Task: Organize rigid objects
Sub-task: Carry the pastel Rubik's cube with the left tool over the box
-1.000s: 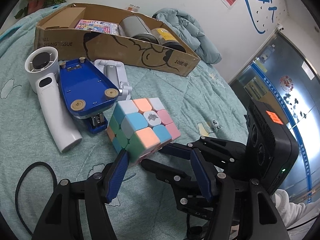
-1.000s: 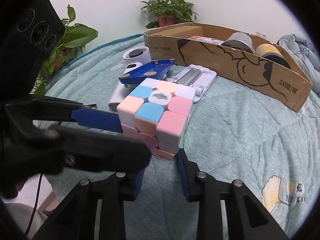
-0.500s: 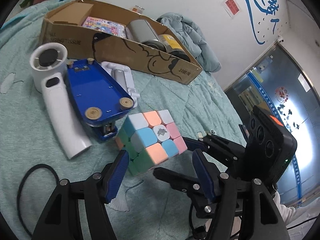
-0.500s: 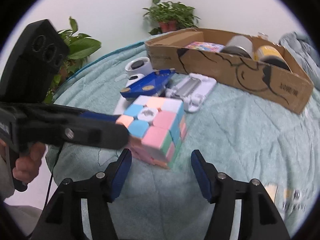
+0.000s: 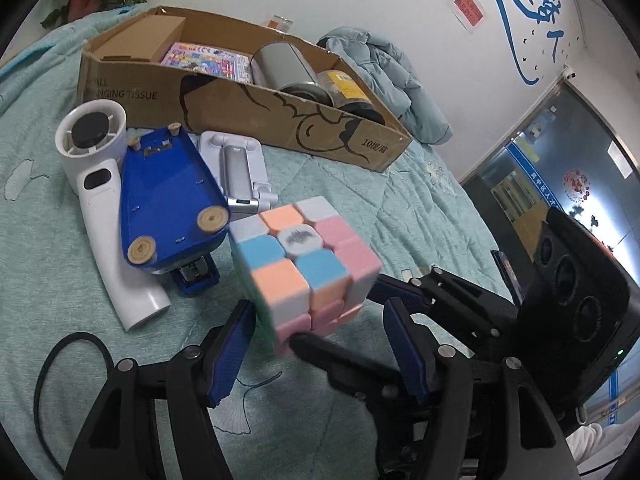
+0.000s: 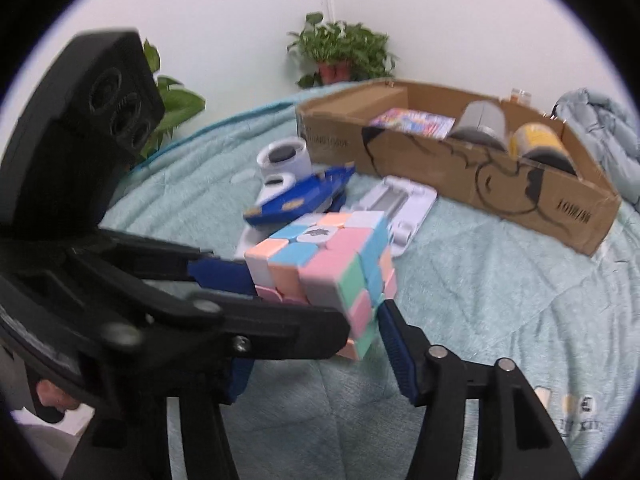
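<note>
A pastel puzzle cube (image 5: 306,268) is held in the air over the teal bedspread, also seen in the right wrist view (image 6: 332,276). My left gripper (image 5: 320,344) has its blue pads at the cube's left face and right side. My right gripper (image 6: 320,344) reaches in from the other side, and its pads touch the cube's lower part. Which gripper carries the weight I cannot tell. A cardboard box (image 5: 240,116) at the back holds a coloured booklet (image 5: 204,58) and two cans (image 5: 284,66).
A white handheld fan (image 5: 100,184), a blue stapler (image 5: 168,200) upside down and a white folding stand (image 5: 240,176) lie left of the cube. A black cable (image 5: 52,368) lies at lower left. A padded jacket (image 5: 384,80) lies behind the box, with potted plants (image 6: 340,52) beyond.
The cube has been lifted off the bedspread and turned, tilted toward me. Both grippers have closed in around it from opposite sides.
</note>
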A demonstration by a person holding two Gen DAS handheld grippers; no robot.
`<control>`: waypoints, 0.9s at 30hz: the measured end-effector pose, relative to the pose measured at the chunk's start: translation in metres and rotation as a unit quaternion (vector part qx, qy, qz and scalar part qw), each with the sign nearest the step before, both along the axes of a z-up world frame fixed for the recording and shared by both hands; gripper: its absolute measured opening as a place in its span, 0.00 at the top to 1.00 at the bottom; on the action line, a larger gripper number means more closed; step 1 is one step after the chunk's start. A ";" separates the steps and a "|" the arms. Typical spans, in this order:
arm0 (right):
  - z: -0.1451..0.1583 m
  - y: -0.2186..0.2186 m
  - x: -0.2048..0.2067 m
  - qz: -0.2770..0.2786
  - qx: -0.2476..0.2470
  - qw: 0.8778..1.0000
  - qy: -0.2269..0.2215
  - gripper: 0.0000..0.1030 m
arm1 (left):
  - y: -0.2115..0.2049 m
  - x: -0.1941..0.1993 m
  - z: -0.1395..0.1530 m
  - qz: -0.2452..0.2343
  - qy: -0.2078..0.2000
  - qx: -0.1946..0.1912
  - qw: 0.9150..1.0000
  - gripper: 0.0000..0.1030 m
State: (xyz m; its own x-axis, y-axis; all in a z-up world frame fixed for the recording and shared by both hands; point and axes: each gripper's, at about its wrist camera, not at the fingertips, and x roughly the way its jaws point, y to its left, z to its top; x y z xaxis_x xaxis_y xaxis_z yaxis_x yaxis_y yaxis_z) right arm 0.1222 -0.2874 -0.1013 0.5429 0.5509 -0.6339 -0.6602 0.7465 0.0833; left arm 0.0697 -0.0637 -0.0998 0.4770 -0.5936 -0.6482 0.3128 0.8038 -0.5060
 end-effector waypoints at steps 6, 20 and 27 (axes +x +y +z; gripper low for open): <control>0.018 0.004 0.001 -0.001 0.002 1.000 -0.019 0.52 | 0.005 0.000 0.023 0.014 -0.018 0.007 1.000 0.39; 0.066 0.026 0.026 -0.023 0.020 0.997 -0.068 0.52 | 0.029 0.030 0.084 0.045 -0.062 0.014 0.997 0.49; 0.088 0.045 0.063 -0.034 0.037 0.995 -0.088 0.52 | 0.045 0.077 0.121 0.044 -0.090 0.038 0.994 0.49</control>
